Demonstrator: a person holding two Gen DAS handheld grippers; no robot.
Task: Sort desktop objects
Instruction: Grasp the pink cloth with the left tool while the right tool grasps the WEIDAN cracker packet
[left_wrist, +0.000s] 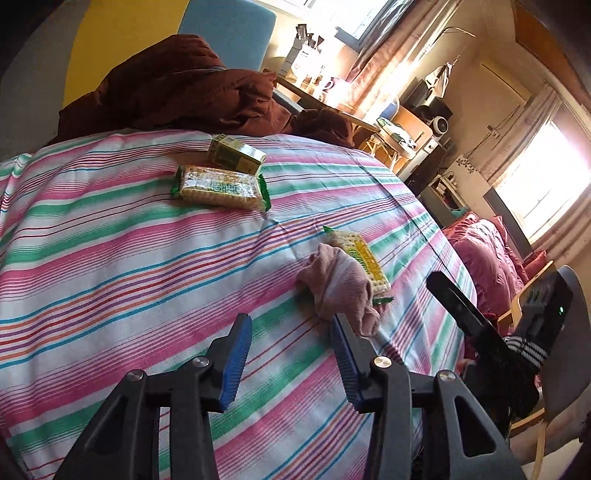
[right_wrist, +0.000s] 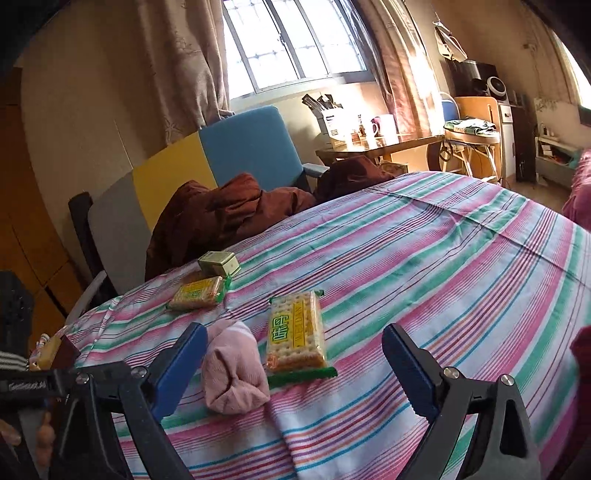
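On the striped tablecloth (left_wrist: 129, 258) (right_wrist: 443, 277) lie a rolled pink sock (left_wrist: 338, 286) (right_wrist: 232, 369), a cracker packet beside it (left_wrist: 364, 262) (right_wrist: 295, 332), a second cracker packet (left_wrist: 219, 188) (right_wrist: 197, 293) farther back, and a small green box (left_wrist: 236, 153) (right_wrist: 218, 263) behind that. My left gripper (left_wrist: 291, 362) is open just short of the sock, whose tail touches its right finger. My right gripper (right_wrist: 295, 369) is open wide, with the sock and the near packet lying between its blue-padded fingers. The right gripper's body shows at the left view's right edge.
A brown cloth (left_wrist: 177, 85) (right_wrist: 229, 214) is heaped on a blue and yellow chair (right_wrist: 207, 155) behind the table. A side table with mugs (right_wrist: 373, 136) stands by the window. Pink bedding (left_wrist: 487, 258) lies right of the table edge.
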